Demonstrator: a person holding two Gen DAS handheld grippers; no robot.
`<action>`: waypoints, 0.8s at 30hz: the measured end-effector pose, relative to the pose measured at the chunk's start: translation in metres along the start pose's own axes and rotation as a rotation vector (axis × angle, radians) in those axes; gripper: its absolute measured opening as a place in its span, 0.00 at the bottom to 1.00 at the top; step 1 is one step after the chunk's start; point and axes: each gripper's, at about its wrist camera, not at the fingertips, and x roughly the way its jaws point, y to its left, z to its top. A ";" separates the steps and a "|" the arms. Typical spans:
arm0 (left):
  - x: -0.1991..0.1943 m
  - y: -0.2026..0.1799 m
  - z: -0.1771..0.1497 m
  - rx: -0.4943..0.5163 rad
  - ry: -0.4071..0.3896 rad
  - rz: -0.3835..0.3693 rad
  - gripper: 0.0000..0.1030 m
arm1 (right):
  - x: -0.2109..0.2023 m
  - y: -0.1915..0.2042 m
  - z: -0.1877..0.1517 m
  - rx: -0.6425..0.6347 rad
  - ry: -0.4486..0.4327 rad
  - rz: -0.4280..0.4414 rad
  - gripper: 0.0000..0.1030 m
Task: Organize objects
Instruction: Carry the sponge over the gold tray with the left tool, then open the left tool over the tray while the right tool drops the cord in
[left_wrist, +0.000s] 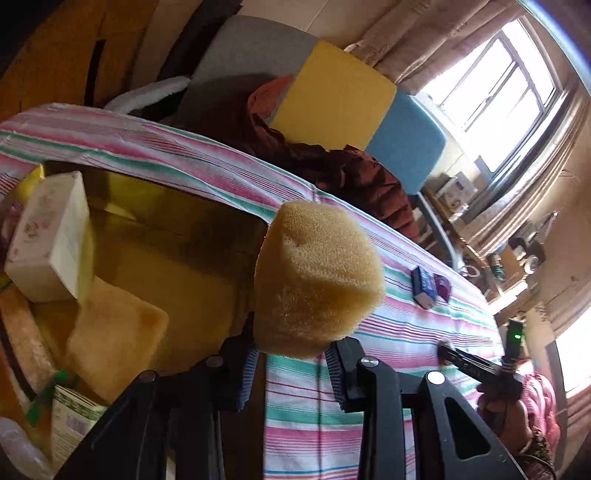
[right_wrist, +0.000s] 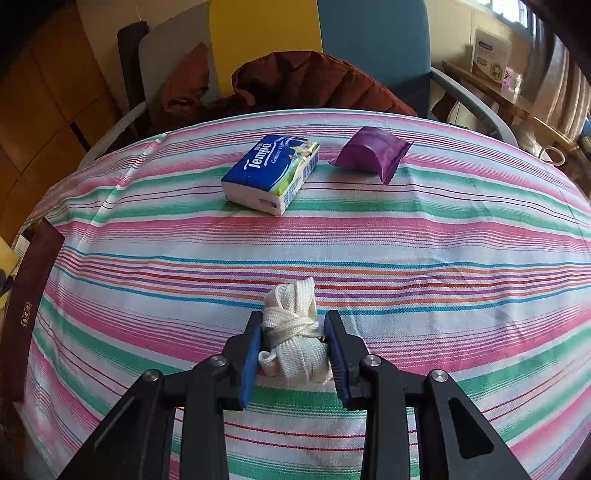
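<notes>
Sponge (left_wrist: 317, 280) is clamped between the pads of the left gripper (left_wrist: 291, 365), held in the air beside the yellow box (left_wrist: 177, 266) at the tabletop's left edge. This box already contains a second sponge (left_wrist: 114, 339) and a white carton (left_wrist: 48, 236) (other items are partly hidden). The right gripper (right_wrist: 295, 350) is closed on a bundle of white cord (right_wrist: 295, 332), near the tabletop's near edge; whether the bundle rests on the cloth or is raised cannot be told. Tissue pack (right_wrist: 271, 171) and purple packet (right_wrist: 371, 153) lie side by side toward the far edge, not yet collected. Judged progress: roughly halfway. The tabletop carries a striped cloth (right_wrist: 443, 236). Beyond the far edge stands a chair (right_wrist: 373, 40) draped with a brown jacket (right_wrist: 310, 81); a window (left_wrist: 498, 85) is lit at right.
</notes>
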 end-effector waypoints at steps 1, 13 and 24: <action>-0.001 0.004 0.004 -0.016 -0.004 -0.011 0.33 | 0.000 0.000 0.000 -0.001 -0.002 -0.002 0.33; 0.015 0.082 0.038 -0.249 0.040 0.086 0.41 | -0.001 0.003 -0.004 -0.013 -0.029 -0.020 0.35; 0.003 0.092 0.027 -0.286 -0.006 0.134 0.47 | -0.002 0.006 -0.008 -0.022 -0.054 -0.049 0.35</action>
